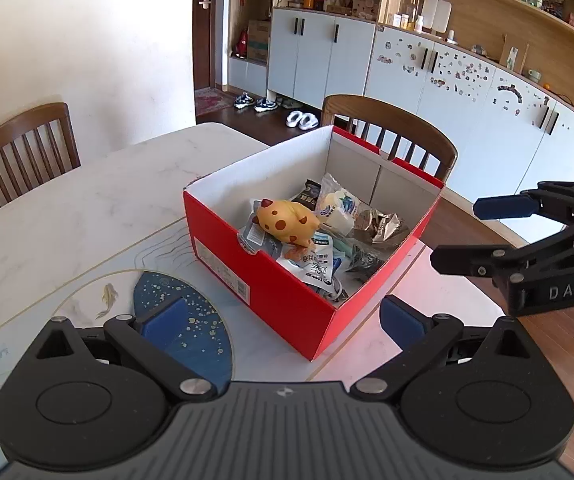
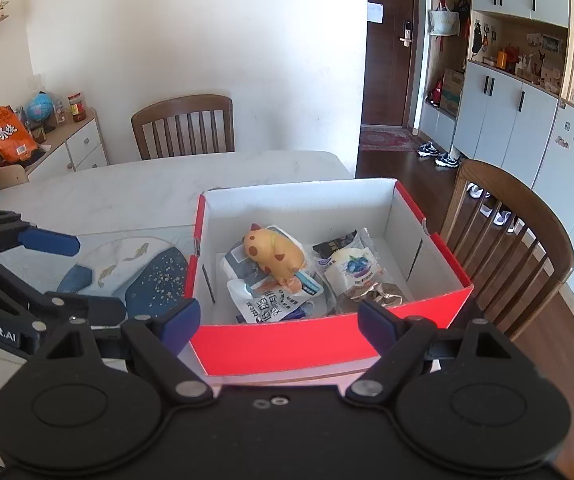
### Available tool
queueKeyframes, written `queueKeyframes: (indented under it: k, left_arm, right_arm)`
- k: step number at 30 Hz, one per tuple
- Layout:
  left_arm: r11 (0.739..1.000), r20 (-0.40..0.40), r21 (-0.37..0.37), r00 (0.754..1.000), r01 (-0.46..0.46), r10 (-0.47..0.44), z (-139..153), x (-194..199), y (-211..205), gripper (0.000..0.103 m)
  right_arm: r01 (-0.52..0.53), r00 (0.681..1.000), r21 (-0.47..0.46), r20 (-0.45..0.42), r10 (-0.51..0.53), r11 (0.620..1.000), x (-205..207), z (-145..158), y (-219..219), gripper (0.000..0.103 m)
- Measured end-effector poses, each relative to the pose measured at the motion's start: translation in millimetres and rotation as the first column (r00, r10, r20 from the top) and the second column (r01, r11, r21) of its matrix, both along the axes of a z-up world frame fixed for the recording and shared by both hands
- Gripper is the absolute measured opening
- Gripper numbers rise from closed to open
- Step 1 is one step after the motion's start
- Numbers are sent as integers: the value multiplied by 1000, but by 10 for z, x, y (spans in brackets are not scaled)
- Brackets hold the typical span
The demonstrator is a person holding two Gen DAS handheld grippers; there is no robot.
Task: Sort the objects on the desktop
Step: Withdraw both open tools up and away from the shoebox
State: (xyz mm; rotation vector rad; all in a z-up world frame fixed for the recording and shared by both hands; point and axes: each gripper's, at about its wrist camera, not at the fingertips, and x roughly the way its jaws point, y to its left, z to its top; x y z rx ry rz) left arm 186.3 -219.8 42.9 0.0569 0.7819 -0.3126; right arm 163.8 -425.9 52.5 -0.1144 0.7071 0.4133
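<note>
Red box, open-topped, set on desk ahead of both grippers, beyond the fingers. Yellow spotted toy laid inside on snack packets, head end toward far-left corner. Left gripper and right gripper: fingers released, nothing held.

Box on desk, near its edge; toy atop packets inside box. Mat left of box. Chair behind desk, another right of box.
</note>
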Motion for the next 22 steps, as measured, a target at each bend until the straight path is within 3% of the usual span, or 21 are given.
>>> queueKeyframes:
  k: [22]
  left_arm:
    - [999, -23, -45, 1000, 15, -16, -52, -24, 102, 103]
  right_arm:
    - [31, 999, -4, -35, -31, 1000, -43, -114, 93, 86]
